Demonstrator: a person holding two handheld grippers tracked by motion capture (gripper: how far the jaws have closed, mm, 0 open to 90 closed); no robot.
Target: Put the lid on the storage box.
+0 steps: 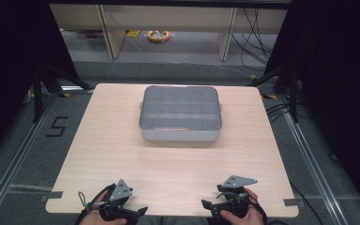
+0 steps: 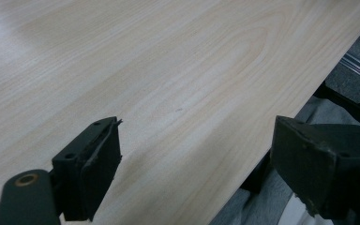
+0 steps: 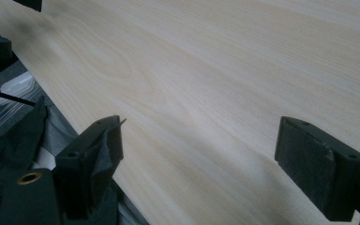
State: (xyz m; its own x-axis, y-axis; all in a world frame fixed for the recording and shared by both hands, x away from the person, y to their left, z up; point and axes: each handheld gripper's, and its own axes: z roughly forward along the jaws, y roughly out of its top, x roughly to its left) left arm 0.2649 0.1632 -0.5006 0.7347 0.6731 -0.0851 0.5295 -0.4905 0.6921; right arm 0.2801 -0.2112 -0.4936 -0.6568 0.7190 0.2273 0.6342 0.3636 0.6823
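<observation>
A lidded, compartmented grey container (image 1: 180, 115) is seen mid-table, long axis crosswise, well ahead of both grippers. Left gripper (image 1: 140, 212) and right gripper (image 1: 206, 204) are held spread and empty at the near edge, roughly equidistant.

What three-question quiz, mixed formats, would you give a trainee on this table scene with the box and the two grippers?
1. True or false: the grey compartment box has its clear lid on.
2. Multiple choice: where are the left gripper and right gripper? A) over the box B) at the near edge of the wooden table C) on the floor
3. Fill in: both grippers' jaws stand ____, holding nothing.

Key
1. True
2. B
3. open
</observation>
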